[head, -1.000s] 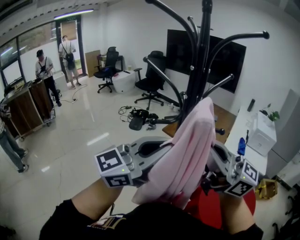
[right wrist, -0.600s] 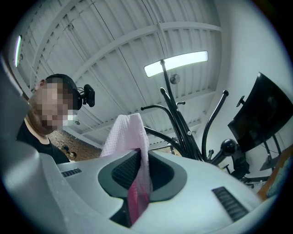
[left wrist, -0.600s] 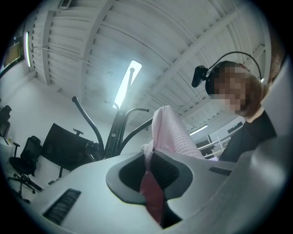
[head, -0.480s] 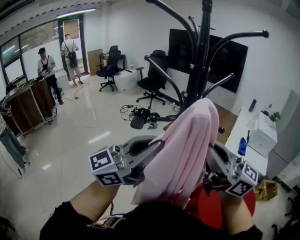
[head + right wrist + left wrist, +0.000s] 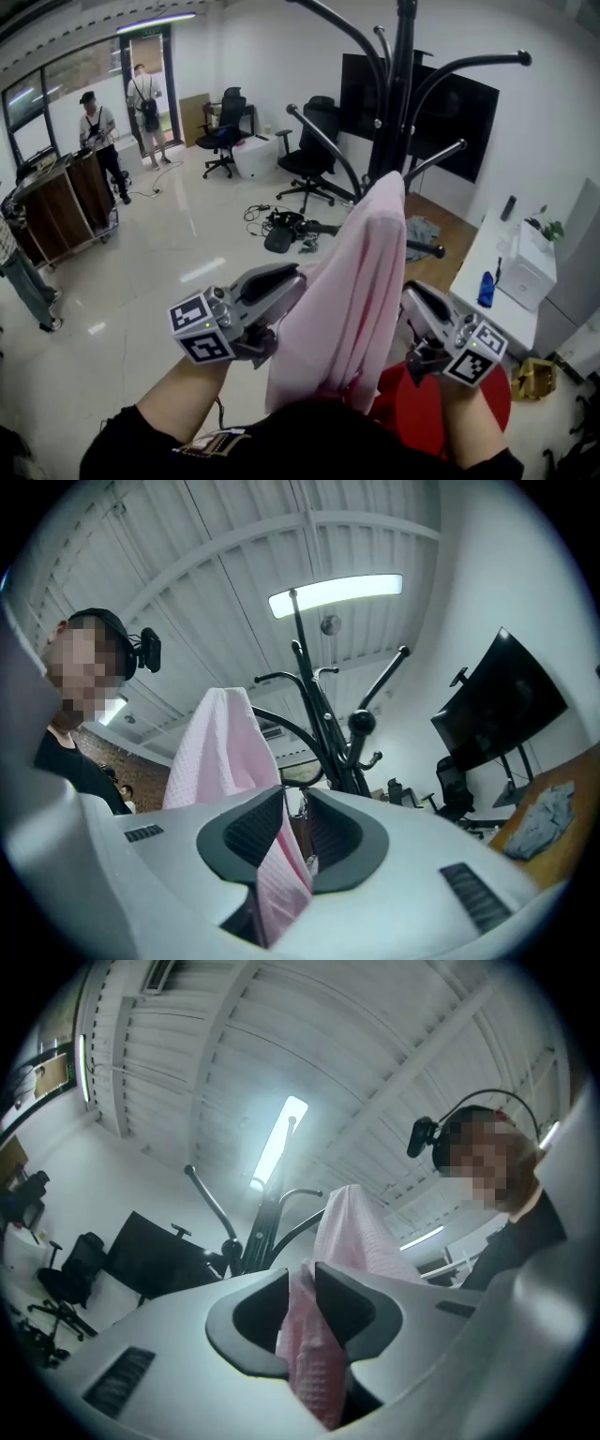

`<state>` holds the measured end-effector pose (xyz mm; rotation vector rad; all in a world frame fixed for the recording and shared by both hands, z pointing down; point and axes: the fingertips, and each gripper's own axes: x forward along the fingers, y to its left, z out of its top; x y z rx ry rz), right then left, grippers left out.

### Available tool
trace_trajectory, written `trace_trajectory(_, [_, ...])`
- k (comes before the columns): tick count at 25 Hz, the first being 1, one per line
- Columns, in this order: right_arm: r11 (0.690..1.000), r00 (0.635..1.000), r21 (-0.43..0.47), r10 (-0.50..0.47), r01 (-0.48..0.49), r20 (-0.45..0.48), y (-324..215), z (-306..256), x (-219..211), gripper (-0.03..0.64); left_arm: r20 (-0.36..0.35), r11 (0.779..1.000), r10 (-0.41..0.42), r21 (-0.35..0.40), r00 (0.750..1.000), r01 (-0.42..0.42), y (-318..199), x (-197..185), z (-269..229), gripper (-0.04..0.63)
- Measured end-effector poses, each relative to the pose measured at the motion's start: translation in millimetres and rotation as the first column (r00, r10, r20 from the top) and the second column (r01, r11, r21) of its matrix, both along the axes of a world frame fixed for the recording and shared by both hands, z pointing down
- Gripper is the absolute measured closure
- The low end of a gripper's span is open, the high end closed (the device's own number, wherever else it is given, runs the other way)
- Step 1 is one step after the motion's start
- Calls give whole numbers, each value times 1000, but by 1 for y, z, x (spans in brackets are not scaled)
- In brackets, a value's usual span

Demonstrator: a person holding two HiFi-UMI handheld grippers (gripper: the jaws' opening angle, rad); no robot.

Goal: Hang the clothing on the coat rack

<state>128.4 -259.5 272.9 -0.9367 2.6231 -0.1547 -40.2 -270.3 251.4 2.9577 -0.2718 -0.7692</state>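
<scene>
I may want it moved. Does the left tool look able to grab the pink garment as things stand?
Probably yes: the pink garment, draped on the coat rack, hangs between the left tool's jaws, which have just been opening; nothing blocks it.

Pink garment (image 5: 361,281): 1. Black coat rack (image 5: 401,84): 1. Hand-held grippers: 2, the left hand-held gripper (image 5: 292,279) and the right hand-held gripper (image 5: 412,298). Office chairs (image 5: 222,131) (image 5: 309,150): 2. Background people (image 5: 98,141) (image 5: 142,94) (image 5: 19,281): 3. Blue bottle (image 5: 486,289): 1.

Left gripper (image 5: 298,281), right gripper (image 5: 410,292) just opened around cloth (image 5: 361,272).
</scene>
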Motion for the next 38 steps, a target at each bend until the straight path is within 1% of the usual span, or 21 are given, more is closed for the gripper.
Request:
trace_trajectory(3, [999, 1000, -40, 21, -21, -9, -6, 16, 11, 528, 98, 995, -83, -39, 992, 87, -18, 3, 33, 512])
trace_trajectory(7, [996, 1000, -82, 19, -20, -9, -9, 35, 22, 528, 152, 979, -135, -130, 979, 155, -40, -2, 81, 512])
trace_trajectory(10, [996, 999, -87, 30, -32, -22, -9, 39, 31, 528, 206, 956, -181, -192, 962, 221, -55, -10, 123, 512])
trace_trajectory(12, [995, 999, -86, 40, -43, -35, -8, 44, 33, 528, 251, 933, -215, -231, 944, 275, -60, -22, 161, 512])
trace_trajectory(14, [994, 998, -94, 47, -51, -45, -7, 55, 37, 528, 312, 900, -253, -272, 916, 341, -62, -41, 209, 512])
trace_trajectory(15, [993, 998, -104, 47, -52, -44, -6, 62, 40, 528, 355, 876, -277, -288, 893, 386, -62, -52, 235, 512])
trace_trajectory(17, [990, 998, -129, 48, -53, -39, -4, 75, 49, 528, 438, 815, -324, -320, 839, 482, -56, -75, 285, 512])
trace_trajectory(18, [989, 998, -138, 51, -56, -40, -2, 80, 55, 528, 464, 785, -339, -340, 819, 518, -51, -84, 307, 512])
trace_trajectory(19, [988, 997, -142, 60, -67, -49, -1, 83, 59, 528, 482, 762, -349, -353, 804, 543, -43, -92, 324, 512])
trace_trajectory(20, [987, 996, -144, 71, -79, -60, 1, 85, 63, 528, 496, 749, -357, -353, 791, 560, -34, -96, 336, 512])
trace_trajectory(21, [985, 995, -147, 75, -84, -66, 3, 89, 67, 528, 511, 745, -363, -343, 779, 572, -25, -97, 346, 512])
trace_trajectory(24, [983, 994, -161, 75, -88, -84, 10, 104, 80, 528, 554, 744, -366, -308, 748, 592, -3, -90, 366, 512])
trace_trajectory(26, [982, 990, -161, 79, -98, -120, 16, 115, 85, 528, 577, 734, -372, -297, 727, 611, 9, -85, 372, 512])
trace_trajectory(28, [981, 983, -159, 83, -109, -162, 24, 127, 89, 528, 591, 722, -383, -287, 710, 629, 24, -82, 376, 512])
trace_trajectory(30, [981, 978, -159, 78, -110, -196, 34, 143, 93, 528, 591, 714, -397, -281, 702, 641, 42, -79, 378, 512])
trace_trajectory(32, [979, 970, -165, 76, -116, -232, 45, 162, 98, 528, 585, 709, -402, -288, 704, 644, 63, -71, 382, 512])
trace_trajectory(33, [978, 965, -170, 78, -123, -251, 51, 171, 101, 529, 586, 713, -395, -290, 708, 638, 76, -64, 384, 512])
trace_trajectory(35, [973, 957, -178, 93, -146, -275, 64, 186, 108, 531, 589, 739, -360, -294, 724, 607, 101, -45, 389, 512])
trace_trajectory(38, [963, 952, -206, 108, -171, -286, 83, 211, 121, 537, 567, 783, -301, -312, 766, 539, 131, -11, 388, 514])
